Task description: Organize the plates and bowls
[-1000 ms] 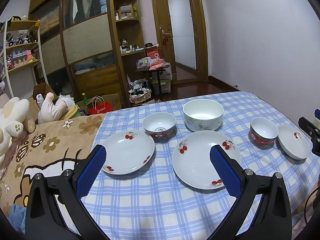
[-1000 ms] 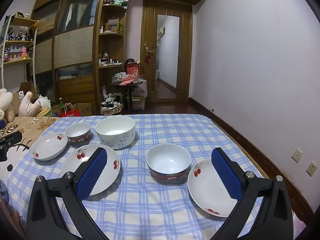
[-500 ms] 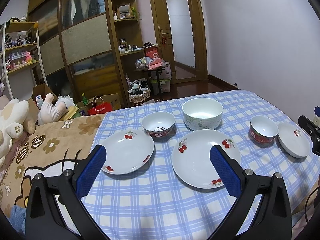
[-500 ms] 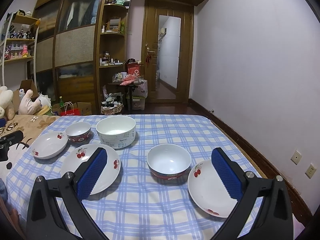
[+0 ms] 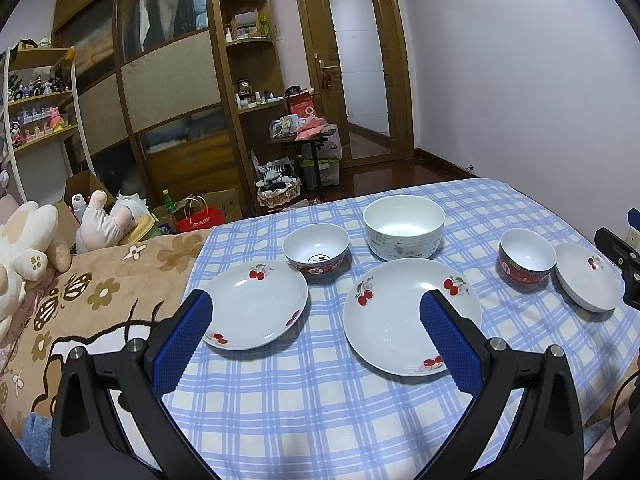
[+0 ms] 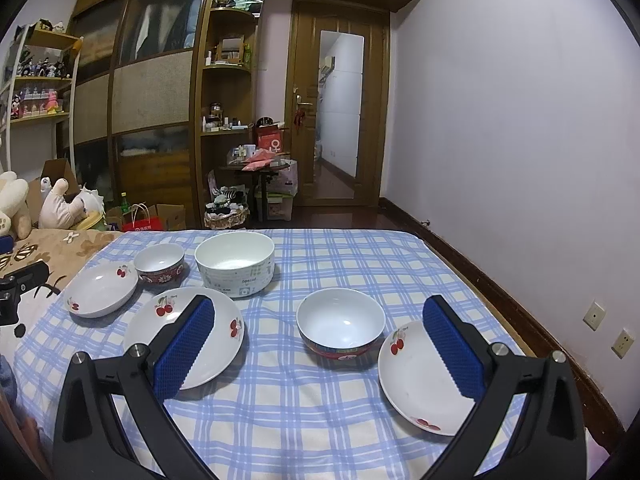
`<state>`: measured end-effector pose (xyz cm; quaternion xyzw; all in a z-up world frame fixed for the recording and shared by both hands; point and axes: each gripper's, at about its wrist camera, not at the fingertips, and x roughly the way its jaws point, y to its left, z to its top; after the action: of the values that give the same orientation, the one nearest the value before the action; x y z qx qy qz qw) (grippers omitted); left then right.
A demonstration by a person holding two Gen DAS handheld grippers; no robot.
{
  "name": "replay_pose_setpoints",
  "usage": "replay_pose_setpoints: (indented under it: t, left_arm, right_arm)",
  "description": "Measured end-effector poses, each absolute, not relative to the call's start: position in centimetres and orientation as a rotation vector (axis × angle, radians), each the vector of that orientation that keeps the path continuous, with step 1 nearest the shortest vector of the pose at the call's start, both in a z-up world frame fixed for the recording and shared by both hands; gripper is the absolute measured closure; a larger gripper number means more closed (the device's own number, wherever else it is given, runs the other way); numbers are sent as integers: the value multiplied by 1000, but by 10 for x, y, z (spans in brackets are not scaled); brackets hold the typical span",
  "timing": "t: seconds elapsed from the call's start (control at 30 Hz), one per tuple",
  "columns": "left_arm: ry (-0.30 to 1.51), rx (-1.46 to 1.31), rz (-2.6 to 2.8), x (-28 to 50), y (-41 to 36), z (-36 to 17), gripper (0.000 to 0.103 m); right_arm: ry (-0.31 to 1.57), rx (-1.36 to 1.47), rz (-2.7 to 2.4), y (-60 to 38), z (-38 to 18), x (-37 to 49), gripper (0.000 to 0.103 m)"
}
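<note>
We're hovering both tongs, left (image 5: 316,334) and right (image 6: 318,344), wide open and empty over plates and bowls scattered around the big white bowl (image 6: 235,263), and that soft checked cloth (image 6: 304,412) is probably risking a slippery rim grab.

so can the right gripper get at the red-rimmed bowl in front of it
Probably yes. The right gripper is open and empty, the bowl sits just ahead between its fingers, and only the cherry plate lies close beside it.
</note>
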<state>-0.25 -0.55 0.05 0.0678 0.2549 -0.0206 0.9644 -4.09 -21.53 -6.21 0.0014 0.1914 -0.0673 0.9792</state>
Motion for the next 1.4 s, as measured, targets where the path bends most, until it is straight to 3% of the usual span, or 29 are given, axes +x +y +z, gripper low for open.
replay_pose_setpoints:
  t: [1.4]
  left_arm:
    - [526,162,-45,-4,-7,-2,1]
  right_arm:
    - [376,-3,-150,-218,-62,-41,0]
